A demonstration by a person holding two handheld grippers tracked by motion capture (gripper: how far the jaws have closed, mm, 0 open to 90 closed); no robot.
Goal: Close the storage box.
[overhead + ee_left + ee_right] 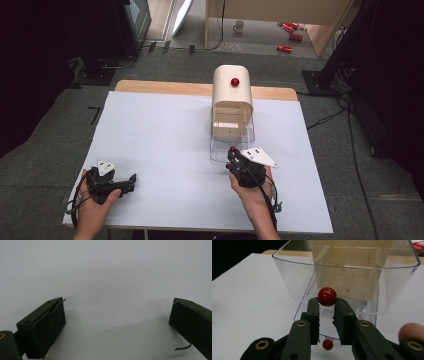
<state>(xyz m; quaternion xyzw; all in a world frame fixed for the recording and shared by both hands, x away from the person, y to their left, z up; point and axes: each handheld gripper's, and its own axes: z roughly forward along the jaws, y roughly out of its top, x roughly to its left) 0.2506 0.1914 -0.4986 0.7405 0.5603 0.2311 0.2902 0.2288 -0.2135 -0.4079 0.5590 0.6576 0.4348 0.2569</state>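
Knob [327, 296]: a small red ball on the front of a clear plastic drawer [352, 272], clamped between the two black jaws of the right gripper [327, 303]. The drawer belongs to a cream box [231, 85] with a rounded top, standing at the far middle of a white table [160, 150]. In the high view the drawer [220, 150] juts out of the box toward the near edge, and the right gripper [233, 155] sits just beyond its near end, held by the person's right hand [255, 192].

The drawer's long axis runs near to far, in line with the box. The knob points toward the near edge, straight at the gripper, and the jaws close on it from left and right. In the right gripper view the drawer's front wall tilts, its open rim leaning toward the camera, and a second red spot [327, 344] lower down looks like the knob's reflection, though that is hard to tell. Any further pull would likely go along the same near-far line.

A second red knob [235, 82] sits on the box's top. The left gripper [127, 182] rests on the table at the near left, well apart from the box, held by the left hand [92, 200]. Its jaws stand wide apart with nothing between them. The right hand is by far the nearer to the drawer.
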